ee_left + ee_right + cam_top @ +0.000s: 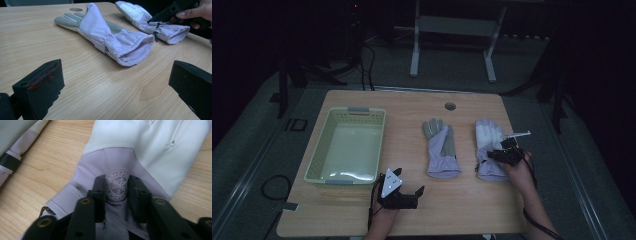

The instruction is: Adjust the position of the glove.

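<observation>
**Right tool pinching right-hand glove at the cuff end**

Left tool (404, 187) is sitting nearest, at about 6 o'clock on the tabletop (462, 210), jaws spread wide and gripping nothing. The middle glove (112, 37) is lying ahead of it, cuff opening facing the tool, fingers pointing away toward 12.

Right tool (116, 192) is down on the right glove (150, 150) at about 4 o'clock, jaws bunching the fabric around the round snowflake badge (117, 186) near the cuff; it appears clenched on the cloth.

That glove's long axis is running 6 to 12, cuff toward the person, so the right hand (519, 172) is clearly the nearer one.

The basket (319, 155) is standing at 9 o'clock, well apart from both gloves, past the middle glove, so carrying the glove there would mean a long leftward crossing.
</observation>
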Motion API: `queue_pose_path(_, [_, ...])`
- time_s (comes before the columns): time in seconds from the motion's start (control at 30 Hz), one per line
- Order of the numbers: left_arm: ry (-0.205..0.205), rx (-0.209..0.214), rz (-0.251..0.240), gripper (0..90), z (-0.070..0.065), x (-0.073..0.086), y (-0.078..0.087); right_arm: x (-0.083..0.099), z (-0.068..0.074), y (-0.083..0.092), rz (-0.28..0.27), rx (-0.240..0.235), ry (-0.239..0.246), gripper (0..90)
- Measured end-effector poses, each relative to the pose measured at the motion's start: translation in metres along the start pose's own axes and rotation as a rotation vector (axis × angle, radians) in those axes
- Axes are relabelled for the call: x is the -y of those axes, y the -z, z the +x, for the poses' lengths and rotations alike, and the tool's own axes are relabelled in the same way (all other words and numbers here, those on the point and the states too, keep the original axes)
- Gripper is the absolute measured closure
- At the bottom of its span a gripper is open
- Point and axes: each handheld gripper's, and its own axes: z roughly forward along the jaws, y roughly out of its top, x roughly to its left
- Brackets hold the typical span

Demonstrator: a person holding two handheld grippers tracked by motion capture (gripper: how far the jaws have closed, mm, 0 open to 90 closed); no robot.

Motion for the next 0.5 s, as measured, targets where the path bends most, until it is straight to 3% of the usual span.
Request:
queue_pose_path(0.27, [0.005, -0.001, -0.001, 0.0, 0.0, 0.0, 0.0, -0.001, -0.002, 0.007, -0.006, -0.024, -0.064, 78.5])
queue_pose_path(0.5, [0.003, -0.001, 0.0, 0.0, 0.0, 0.0, 0.0, -0.008, 0.005, 0.024, -0.041, 0.008, -0.072, 79.4])
